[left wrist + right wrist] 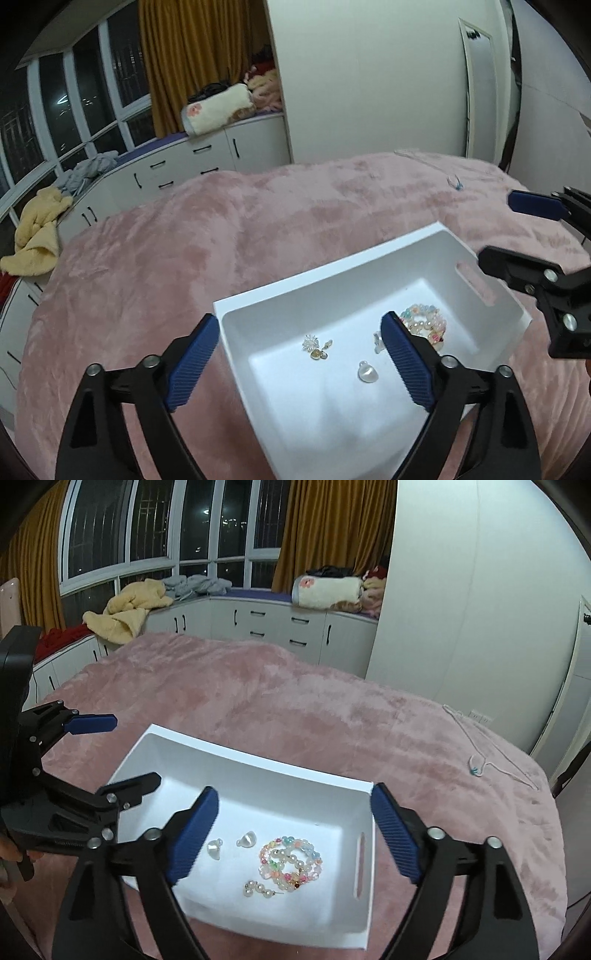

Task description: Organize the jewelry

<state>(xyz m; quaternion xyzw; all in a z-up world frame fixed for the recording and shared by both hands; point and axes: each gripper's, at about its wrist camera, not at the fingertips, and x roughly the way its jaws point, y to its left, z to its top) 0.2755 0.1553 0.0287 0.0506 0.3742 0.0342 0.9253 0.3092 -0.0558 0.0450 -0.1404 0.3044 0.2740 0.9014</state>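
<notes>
A white plastic bin (376, 258) (258, 768) sits on a pink blanket. Inside it lie beaded bracelets (424, 325) (291, 862), a pearl earring (258, 888), pearl charms (366, 372) (246, 839) (214, 848) and a small cluster of earrings (317, 347). My left gripper (299, 363) is open and empty, held above the bin's near left part; it also shows in the right wrist view (122, 749). My right gripper (293, 840) is open and empty above the bin; it shows in the left wrist view (502, 232) at the bin's right side.
The pink blanket (221, 229) (295, 701) covers the bed. A thin necklace with a blue bead (476, 768) (456, 182) lies on the blanket beyond the bin. White cabinets (280, 627) with piled clothes line the windows. A white wardrobe (369, 74) stands behind.
</notes>
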